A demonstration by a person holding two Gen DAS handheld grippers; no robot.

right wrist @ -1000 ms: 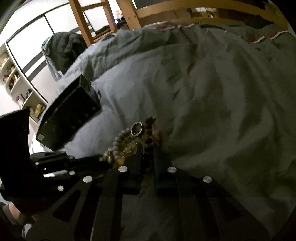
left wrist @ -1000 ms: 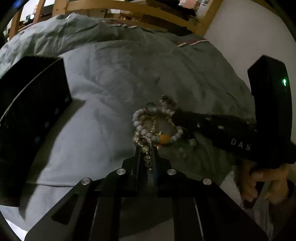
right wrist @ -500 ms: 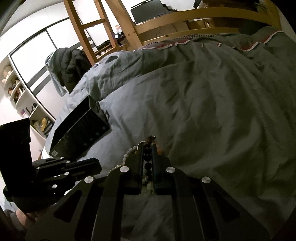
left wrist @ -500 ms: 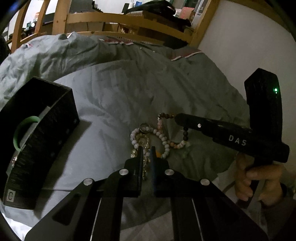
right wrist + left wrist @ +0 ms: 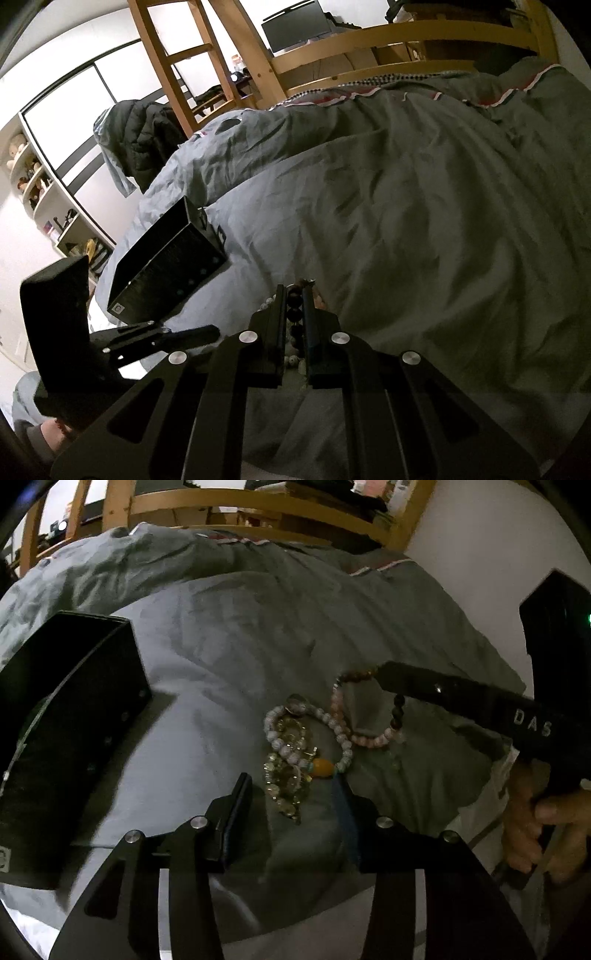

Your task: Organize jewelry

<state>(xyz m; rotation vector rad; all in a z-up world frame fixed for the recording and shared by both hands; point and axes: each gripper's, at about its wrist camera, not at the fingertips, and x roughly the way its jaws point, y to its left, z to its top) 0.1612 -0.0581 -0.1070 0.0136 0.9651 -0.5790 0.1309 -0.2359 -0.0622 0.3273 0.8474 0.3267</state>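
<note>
A heap of bracelets lies on the grey bedcover: a white-bead bracelet with an amber bead [image 5: 320,767], a gold chain tangle [image 5: 286,781] and a ring [image 5: 297,704]. My left gripper [image 5: 293,786] is open, its fingers either side of the gold tangle. My right gripper [image 5: 294,295] is shut on a pink and dark-bead bracelet [image 5: 369,734], lifting one end; dark beads show between its fingers [image 5: 293,314]. A black open box [image 5: 62,716] stands left of the heap, also in the right wrist view [image 5: 166,269].
Rumpled grey duvet [image 5: 424,221] covers the bed. A wooden bed frame [image 5: 258,506] and ladder [image 5: 177,62] stand behind. A dark jacket [image 5: 144,136] hangs at the far left. White wall [image 5: 480,554] on the right.
My left gripper has opened and let go of the gold tangle, moving closer to the heap. My right gripper stays shut on the beaded bracelet and has lifted it slightly.
</note>
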